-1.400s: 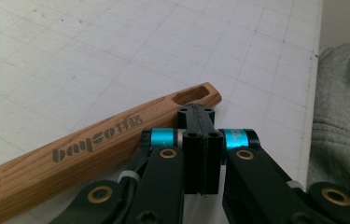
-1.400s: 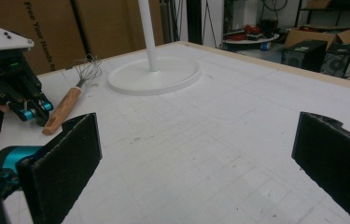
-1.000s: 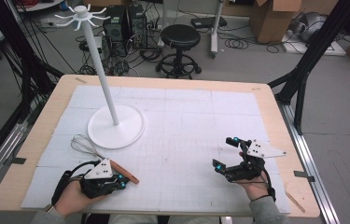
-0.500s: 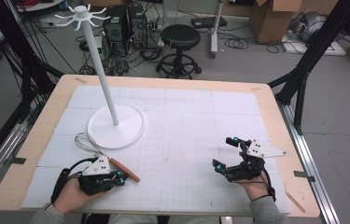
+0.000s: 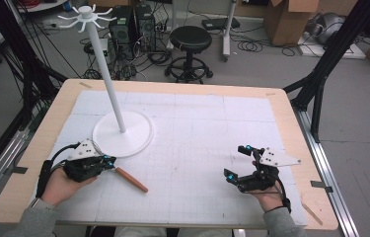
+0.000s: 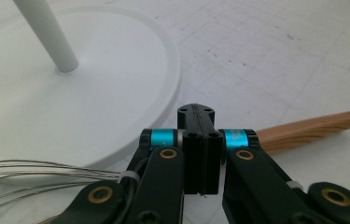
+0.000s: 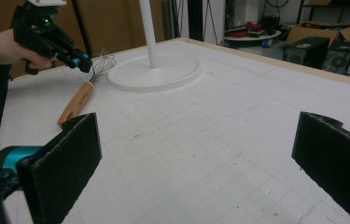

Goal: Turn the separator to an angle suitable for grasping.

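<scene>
The left gripper (image 6: 200,140) has its two black jaws pressed together, with nothing between them. Behind the jaws lies a whisk: its wooden handle (image 6: 310,129) extends to the right, its wire loops (image 6: 37,172) to the left. The white round stand base (image 6: 70,93) sits beyond, with its pole (image 6: 49,32) tilted. All rest on the gridded tabletop (image 6: 280,60).

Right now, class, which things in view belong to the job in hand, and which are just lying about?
Part of the job:
- left gripper, jaws shut at the whisk
- whisk with wooden handle
- white hanging stand, hooks on top
- right gripper, open, waiting

Just lying about:
- black stool
- cardboard boxes
- computer towers
</scene>
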`<control>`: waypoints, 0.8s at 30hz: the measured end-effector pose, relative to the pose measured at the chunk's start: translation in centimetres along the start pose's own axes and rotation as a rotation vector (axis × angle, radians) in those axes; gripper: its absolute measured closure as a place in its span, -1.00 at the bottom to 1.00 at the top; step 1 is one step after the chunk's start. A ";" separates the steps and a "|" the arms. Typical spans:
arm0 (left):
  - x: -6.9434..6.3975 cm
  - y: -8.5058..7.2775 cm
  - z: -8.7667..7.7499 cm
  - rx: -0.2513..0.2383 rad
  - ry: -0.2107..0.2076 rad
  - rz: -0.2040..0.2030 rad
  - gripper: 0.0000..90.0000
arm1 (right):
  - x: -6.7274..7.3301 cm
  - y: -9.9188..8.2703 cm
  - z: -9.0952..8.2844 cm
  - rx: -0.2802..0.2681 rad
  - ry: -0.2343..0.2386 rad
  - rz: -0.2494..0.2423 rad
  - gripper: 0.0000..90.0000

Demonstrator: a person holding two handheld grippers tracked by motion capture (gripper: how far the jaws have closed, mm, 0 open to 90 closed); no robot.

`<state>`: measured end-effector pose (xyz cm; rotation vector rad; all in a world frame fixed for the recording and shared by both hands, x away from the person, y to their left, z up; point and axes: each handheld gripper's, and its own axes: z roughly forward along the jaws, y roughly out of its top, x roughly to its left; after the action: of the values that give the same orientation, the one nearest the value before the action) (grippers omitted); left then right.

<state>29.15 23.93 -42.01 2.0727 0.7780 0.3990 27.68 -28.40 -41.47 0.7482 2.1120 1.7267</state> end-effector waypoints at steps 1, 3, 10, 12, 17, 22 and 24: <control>0.0 0.0 0.0 0.000 0.000 0.000 1.00 | 0.0 0.0 0.0 0.000 0.000 0.001 -0.99; 0.8 -0.1 0.7 0.029 0.015 -0.015 0.99 | 0.1 0.0 0.0 0.002 0.004 0.000 -0.99; 1.7 -0.1 1.0 0.070 0.037 -0.023 0.99 | 0.0 0.0 0.0 0.000 0.007 0.000 -0.99; 1.6 -0.3 1.1 0.087 0.038 -0.011 1.00 | 0.0 0.0 0.0 -0.002 0.005 -0.003 -0.99; 1.6 -0.5 1.2 0.103 0.041 -0.008 0.99 | 0.0 0.0 0.0 0.002 0.006 -0.004 -0.99; 1.5 -0.7 0.9 0.102 0.043 -0.006 0.99 | 0.0 0.0 0.0 0.002 0.005 -0.001 -0.99; 1.5 -1.0 0.8 0.119 0.047 0.001 1.00 | 0.0 0.0 0.0 0.005 0.006 -0.001 -0.99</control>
<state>30.31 24.80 -43.27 2.1812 0.8463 0.4116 27.70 -28.36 -41.50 0.7441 2.1205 1.7260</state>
